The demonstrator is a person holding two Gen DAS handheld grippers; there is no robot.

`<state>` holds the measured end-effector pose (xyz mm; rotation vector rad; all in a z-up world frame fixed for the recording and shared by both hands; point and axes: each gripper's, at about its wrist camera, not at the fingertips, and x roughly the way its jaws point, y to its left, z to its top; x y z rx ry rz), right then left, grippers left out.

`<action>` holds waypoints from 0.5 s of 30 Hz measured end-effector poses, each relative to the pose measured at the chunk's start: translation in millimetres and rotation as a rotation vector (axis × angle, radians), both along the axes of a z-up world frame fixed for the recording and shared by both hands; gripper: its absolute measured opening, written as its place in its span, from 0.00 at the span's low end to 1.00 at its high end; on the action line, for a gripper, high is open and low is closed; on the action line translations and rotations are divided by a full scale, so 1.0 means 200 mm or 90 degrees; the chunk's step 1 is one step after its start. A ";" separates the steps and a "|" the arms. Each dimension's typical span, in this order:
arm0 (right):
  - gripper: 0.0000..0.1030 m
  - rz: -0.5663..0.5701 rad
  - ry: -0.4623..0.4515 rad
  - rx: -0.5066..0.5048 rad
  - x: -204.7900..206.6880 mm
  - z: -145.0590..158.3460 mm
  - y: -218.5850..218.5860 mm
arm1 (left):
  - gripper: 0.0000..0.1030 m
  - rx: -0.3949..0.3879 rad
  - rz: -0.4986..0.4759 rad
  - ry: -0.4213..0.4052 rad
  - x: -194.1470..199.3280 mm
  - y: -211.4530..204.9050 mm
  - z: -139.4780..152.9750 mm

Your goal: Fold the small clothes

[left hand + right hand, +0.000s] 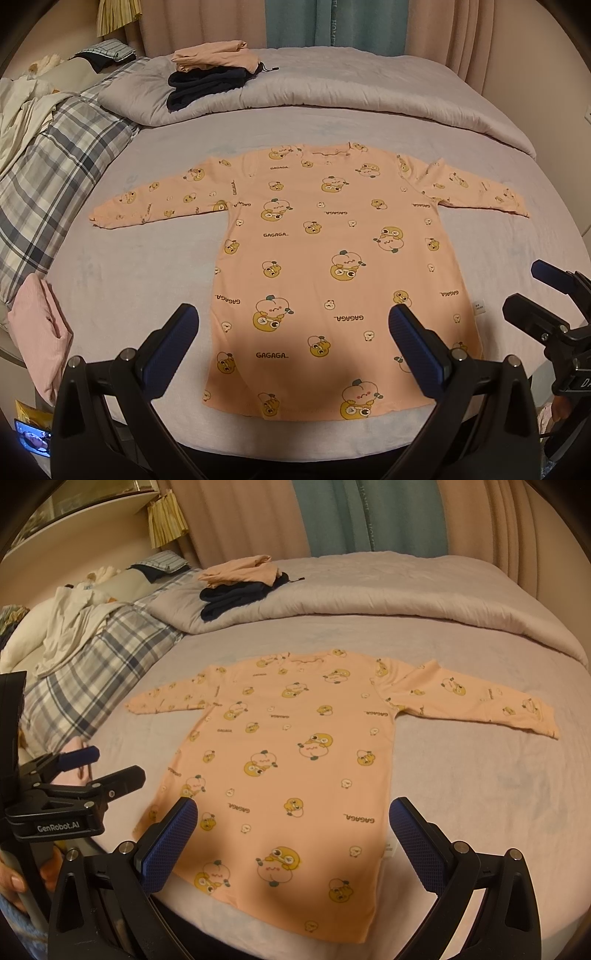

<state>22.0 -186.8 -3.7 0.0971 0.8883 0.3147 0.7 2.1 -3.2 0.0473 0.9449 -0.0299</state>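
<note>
- On the grey bed sheet (147, 258): peach long-sleeve shirt (332, 240) flat, both sleeves spread out.
- Left gripper (293, 325) over shirt hem, jaws apart, empty.
- Right gripper (293, 818) over hem too, jaws apart, empty.
- Beyond shirt collar: folded clothes stack (214, 74).

A shirt (325, 266) lies flat on the bed (147, 258), folded clothes (214, 74) stacked behind it.
</note>
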 end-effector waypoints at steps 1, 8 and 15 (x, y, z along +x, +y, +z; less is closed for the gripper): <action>1.00 0.000 0.000 0.000 0.00 0.00 0.00 | 1.00 0.000 0.000 0.001 0.00 0.00 0.00; 1.00 0.001 0.002 0.000 0.00 -0.02 0.00 | 1.00 0.002 -0.001 0.005 0.01 -0.01 -0.01; 1.00 0.001 0.005 0.001 0.00 -0.03 0.01 | 1.00 0.004 -0.002 0.009 0.02 -0.01 -0.02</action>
